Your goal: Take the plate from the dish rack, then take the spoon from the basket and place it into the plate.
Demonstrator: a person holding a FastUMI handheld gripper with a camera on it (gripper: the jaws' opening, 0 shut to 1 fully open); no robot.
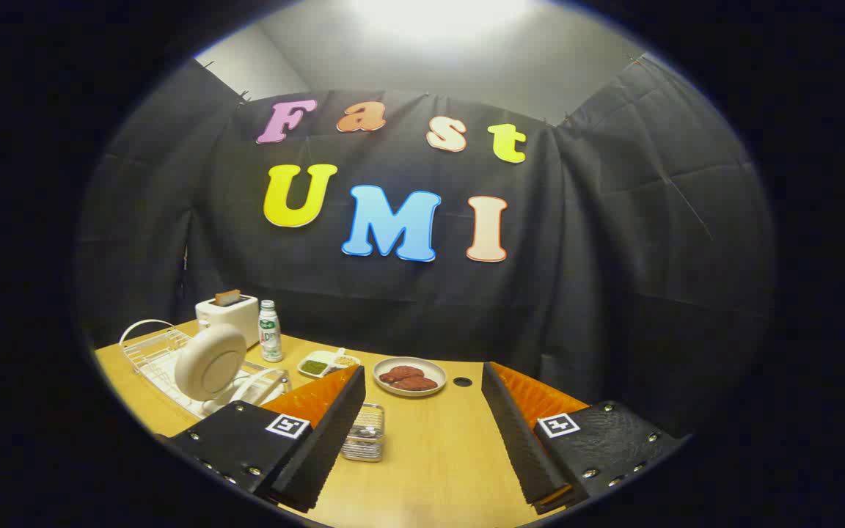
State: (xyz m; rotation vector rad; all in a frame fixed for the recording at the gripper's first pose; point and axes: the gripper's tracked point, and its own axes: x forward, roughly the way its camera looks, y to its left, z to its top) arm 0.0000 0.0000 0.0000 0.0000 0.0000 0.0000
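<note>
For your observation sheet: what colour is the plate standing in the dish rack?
Cream-white, plain, seen best in the gripper view: plate upright in the dish rack.

Surface [437,447]: warm yellow-tan wood grain, one small dark round hole. Dish rack [155,352]: white wire. Plate [210,361] in the rack: plain cream-white, faint concentric ring on its face. Toaster [228,314]: white, brown slice in the slot. Bottle [270,331]: clear-whitish, green cap, green-marked label. Small divided tray [327,363]: white, green contents in one section, pale ones in another. Shallow dish [410,377]: light grey-beige, holding reddish-brown pieces. Basket [364,434]: silvery metal mesh. Gripper [422,433], fingers spread apart: square black-and-white markers on its body.
</note>
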